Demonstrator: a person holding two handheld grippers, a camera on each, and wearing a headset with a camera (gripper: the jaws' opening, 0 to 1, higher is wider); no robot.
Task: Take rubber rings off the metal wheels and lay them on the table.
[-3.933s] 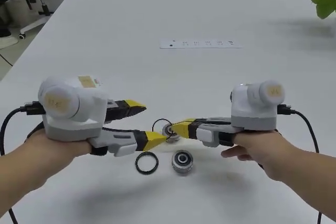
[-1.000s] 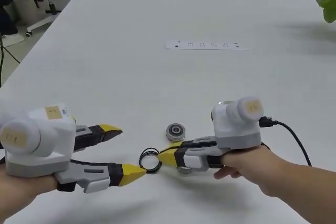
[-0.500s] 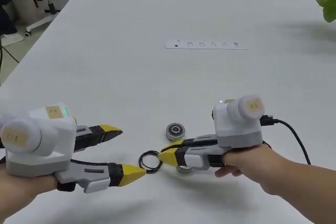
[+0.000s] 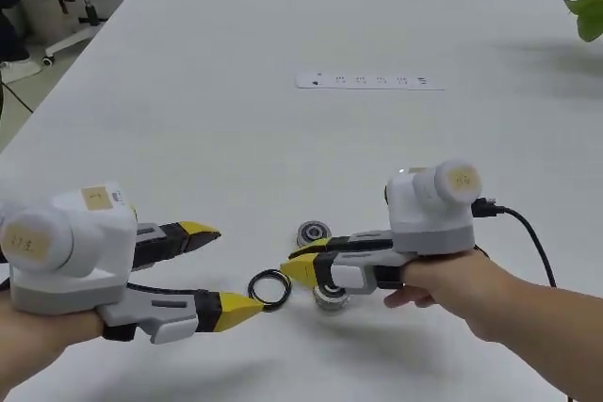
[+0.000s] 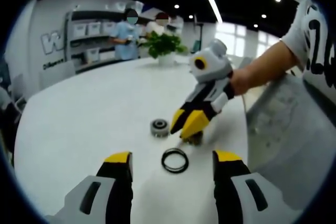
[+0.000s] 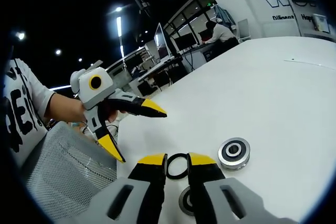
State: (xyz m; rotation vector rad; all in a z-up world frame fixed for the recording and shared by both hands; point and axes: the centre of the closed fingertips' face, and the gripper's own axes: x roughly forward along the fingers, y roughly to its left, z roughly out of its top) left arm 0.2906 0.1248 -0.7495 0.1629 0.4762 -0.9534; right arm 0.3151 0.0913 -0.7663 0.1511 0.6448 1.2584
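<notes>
On a white table (image 4: 283, 120), a black rubber ring (image 4: 268, 287) lies flat, off the wheels. One metal wheel (image 4: 314, 233) sits at its 1 o'clock, apart. A second wheel (image 4: 330, 298) lies at its 3 o'clock, under the right gripper (image 4: 294, 268), whose jaws are narrow; whether they pinch it is unclear. The left gripper (image 4: 224, 270), at the ring's 9 o'clock, gapes wide, empty.

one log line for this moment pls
left gripper: open | right gripper: over metal wheel, grip unclear | rubber ring: on table | second wheel: apart
</notes>
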